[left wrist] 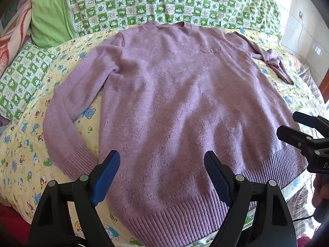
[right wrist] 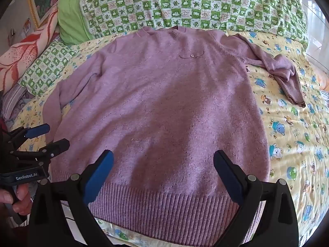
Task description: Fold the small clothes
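My lilac knit sweater (left wrist: 174,107) lies flat, front up, on the yellow cartoon-print quilt (left wrist: 26,144), neck toward the green checked quilt (left wrist: 164,0) at the far side, ribbed hem nearest me. Left gripper (left wrist: 162,164) hangs over the hem's left part, jaws spread wide, nothing between them. Right gripper (right wrist: 163,164) over the hem's middle, spread just as wide, also empty.

Only the left view shows the whole left sleeve (left wrist: 61,123) running down to its ribbed cuff; in the right view it is half cut off behind my other gripper. Right view gives the better look at the right sleeve (right wrist: 283,72), bunched and twisted out to the side, and at a hand (right wrist: 14,197) on the left gripper's handle.

Green pillow (left wrist: 49,14) and an orange-patterned blanket (right wrist: 24,49) sit far left. Chest detail (right wrist: 191,56) too small to read. Hem's near edge is hidden by my own gripper bodies.
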Demonstrator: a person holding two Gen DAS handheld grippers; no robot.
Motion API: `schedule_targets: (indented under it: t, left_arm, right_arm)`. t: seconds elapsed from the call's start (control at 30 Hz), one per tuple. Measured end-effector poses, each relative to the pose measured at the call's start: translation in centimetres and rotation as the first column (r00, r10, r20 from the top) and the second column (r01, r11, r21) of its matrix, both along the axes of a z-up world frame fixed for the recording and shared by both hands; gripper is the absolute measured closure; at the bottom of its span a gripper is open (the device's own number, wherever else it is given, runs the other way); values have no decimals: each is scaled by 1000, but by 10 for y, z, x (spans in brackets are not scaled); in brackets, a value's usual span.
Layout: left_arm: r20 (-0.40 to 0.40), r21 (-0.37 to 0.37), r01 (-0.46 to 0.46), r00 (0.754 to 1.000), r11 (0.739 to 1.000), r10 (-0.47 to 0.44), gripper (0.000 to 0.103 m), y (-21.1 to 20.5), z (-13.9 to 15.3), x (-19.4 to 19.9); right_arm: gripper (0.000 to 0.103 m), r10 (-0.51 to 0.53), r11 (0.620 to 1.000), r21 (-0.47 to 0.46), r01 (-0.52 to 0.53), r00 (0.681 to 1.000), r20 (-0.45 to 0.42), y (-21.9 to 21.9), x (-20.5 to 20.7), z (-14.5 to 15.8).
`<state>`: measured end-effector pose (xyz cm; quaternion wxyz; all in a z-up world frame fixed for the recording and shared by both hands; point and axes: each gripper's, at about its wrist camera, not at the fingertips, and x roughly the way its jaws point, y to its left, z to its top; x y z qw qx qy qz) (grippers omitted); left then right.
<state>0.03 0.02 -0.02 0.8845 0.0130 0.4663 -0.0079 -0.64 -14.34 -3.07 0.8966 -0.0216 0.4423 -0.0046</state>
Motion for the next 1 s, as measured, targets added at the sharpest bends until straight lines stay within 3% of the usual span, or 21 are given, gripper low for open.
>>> schedule_targets:
  t: [1.0]
  left_arm:
    - [1, -16, -9, 1000, 1000, 9, 19, 2, -4, 4]
  right_arm:
    - [5, 7, 1000, 4, -7, 1000, -3, 5, 2, 0]
